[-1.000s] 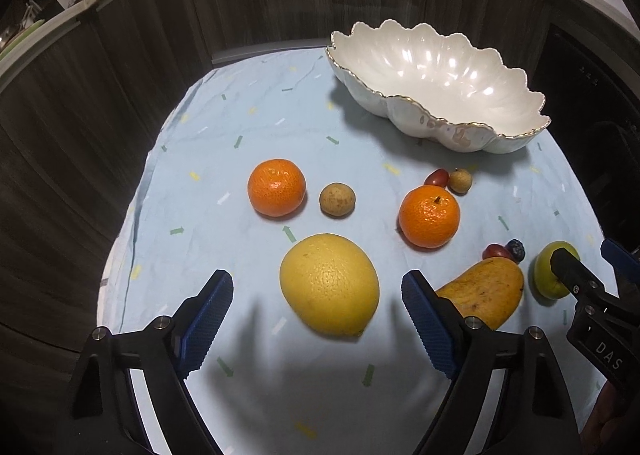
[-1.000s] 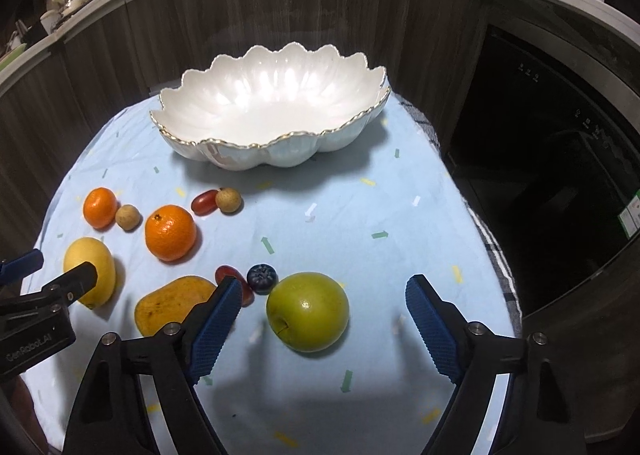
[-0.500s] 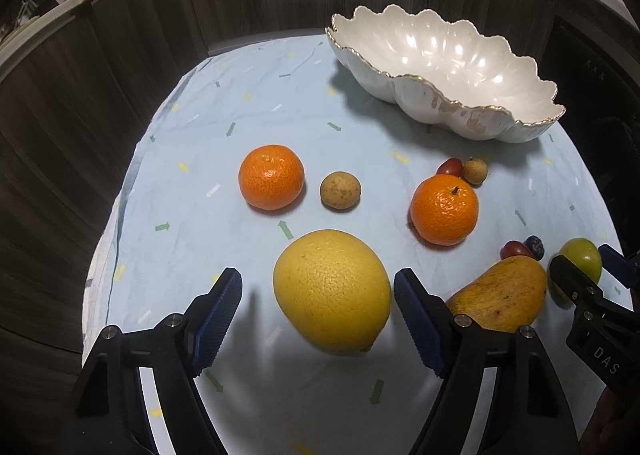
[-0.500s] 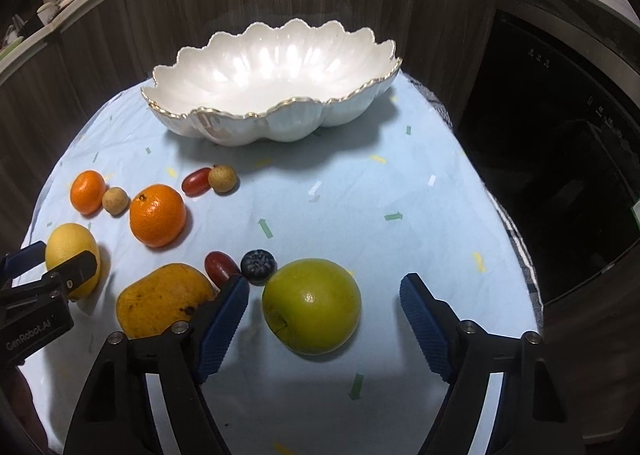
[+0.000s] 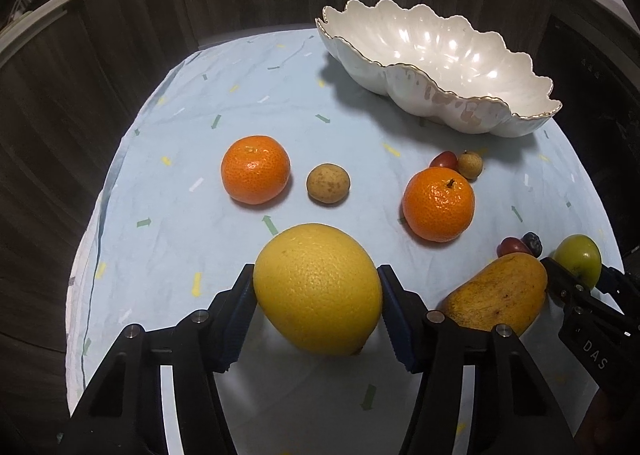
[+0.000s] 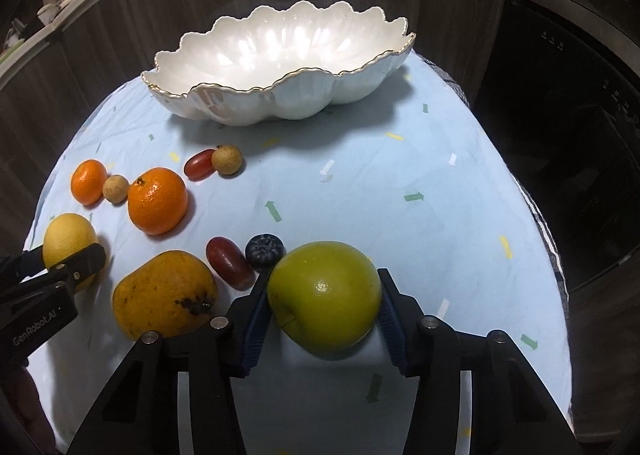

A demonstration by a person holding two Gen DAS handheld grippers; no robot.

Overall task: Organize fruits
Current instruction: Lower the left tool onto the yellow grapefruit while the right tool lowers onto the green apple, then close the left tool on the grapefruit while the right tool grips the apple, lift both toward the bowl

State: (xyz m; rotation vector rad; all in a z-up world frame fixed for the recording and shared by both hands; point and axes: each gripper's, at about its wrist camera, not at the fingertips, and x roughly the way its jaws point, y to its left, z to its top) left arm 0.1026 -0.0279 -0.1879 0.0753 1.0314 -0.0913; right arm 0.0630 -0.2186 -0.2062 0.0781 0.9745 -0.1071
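Observation:
A big yellow citrus (image 5: 318,287) lies on the pale blue cloth between the blue pads of my left gripper (image 5: 316,283). The jaws are closing and both pads touch its sides. In the right wrist view a green apple (image 6: 324,295) sits between the pads of my right gripper (image 6: 322,287), whose jaws are also closing and touch it on both sides. A white scalloped bowl (image 5: 436,95) with a gold rim stands empty at the back of the cloth; its wall (image 6: 260,103) faces the right gripper too.
Loose on the cloth are a mango (image 6: 164,295), two oranges (image 5: 256,169) (image 5: 438,211), small brown round fruits (image 5: 328,185) (image 6: 227,159), red grapes (image 6: 230,263) (image 6: 200,169) and a blueberry (image 6: 264,249). Dark wooden panels ring the table, and the cloth's edge (image 6: 556,255) drops off at the right.
Both grippers' jaws have narrowed from wide apart until the pads meet the fruit: the left on the yellow citrus, the right on the green apple. Both cameras came slightly nearer the table.

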